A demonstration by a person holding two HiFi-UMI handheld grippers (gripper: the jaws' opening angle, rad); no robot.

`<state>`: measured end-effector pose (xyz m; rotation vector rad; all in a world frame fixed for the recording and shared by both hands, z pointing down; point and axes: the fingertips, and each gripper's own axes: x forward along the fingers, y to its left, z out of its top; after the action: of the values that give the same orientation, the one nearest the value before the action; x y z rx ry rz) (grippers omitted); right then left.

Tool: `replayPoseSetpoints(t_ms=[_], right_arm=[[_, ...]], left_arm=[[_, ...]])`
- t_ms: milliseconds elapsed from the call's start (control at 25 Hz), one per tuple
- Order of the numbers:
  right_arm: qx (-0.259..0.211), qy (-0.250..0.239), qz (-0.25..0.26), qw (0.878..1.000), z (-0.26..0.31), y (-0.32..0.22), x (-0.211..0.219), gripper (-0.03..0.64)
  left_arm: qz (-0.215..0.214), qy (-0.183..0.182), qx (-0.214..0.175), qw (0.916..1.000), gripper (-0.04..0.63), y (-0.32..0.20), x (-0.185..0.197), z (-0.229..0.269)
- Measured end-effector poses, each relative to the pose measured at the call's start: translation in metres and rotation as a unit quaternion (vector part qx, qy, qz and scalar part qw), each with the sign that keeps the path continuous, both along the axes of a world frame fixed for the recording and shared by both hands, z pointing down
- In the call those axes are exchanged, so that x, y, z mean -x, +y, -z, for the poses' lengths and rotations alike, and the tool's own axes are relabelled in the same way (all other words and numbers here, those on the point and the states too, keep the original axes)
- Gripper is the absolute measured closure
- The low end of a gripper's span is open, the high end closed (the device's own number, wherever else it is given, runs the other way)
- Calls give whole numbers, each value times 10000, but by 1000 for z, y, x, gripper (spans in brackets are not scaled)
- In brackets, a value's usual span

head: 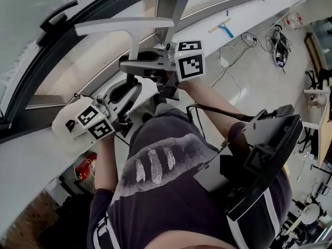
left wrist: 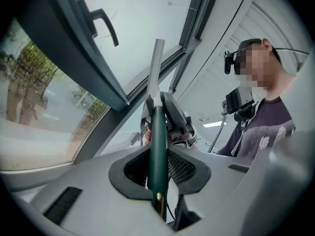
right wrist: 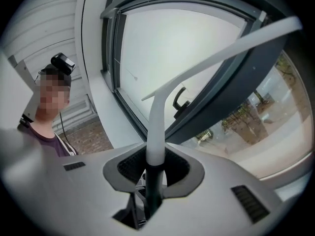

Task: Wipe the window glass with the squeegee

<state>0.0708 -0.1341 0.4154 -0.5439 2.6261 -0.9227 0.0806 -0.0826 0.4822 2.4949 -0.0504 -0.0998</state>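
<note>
**Two-Gripper Hold on the Squeegee: Setting the Blade to the Glass**

**Current state.** The left gripper [head: 128, 90] has its jaws closed on the dark green handle [left wrist: 157, 146] of the squeegee [head: 134, 35], low on the grip. The right gripper [head: 137, 64] has its jaws closed higher up, at the joint where the handle meets the white neck [right wrist: 154, 132]. The white blade bar [head: 124, 24] stands above both grippers, in front of the window glass [right wrist: 162, 48] and near the dark window frame [head: 31, 82].

**Procedure (judged from this position).**
1. Bring the blade bar square to the pane so the full edge bears evenly. A tilted bar is likely to leave streaks.
2. Supply pressure with the lower, left grip and steer the blade angle with the upper, right grip.
3. Keep both grips in line along the handle. Opposed twisting could rotate the round shaft in the pads.
4. Route the stroke clear of the window handle [left wrist: 104, 26].

**Not determinable.**
- Blade contact: no view shows whether the edge touches the glass or stands off it.
- The wiping edge itself is not visible, only the back of the bar.
- In the right gripper view the far end of the bar runs out of the picture.
- A small blue-headed tool [head: 224, 28] at the far right is too small to identify.
</note>
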Motion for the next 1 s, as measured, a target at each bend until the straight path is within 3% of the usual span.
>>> replayPoseSetpoints(t_ms=[160, 640, 1000], right_arm=[[1, 190, -148, 9997, -6, 24, -1, 534], [-89, 112, -779, 9969, -15, 67, -32, 535], [-103, -59, -1253, 9920, -10, 93, -184, 535]], left_arm=[[-255, 130, 10, 9996, 506, 27, -1, -8], [-929, -151, -227, 9953, 506, 66, -21, -15], [-1413, -307, -254, 9892, 506, 91, -167, -11]])
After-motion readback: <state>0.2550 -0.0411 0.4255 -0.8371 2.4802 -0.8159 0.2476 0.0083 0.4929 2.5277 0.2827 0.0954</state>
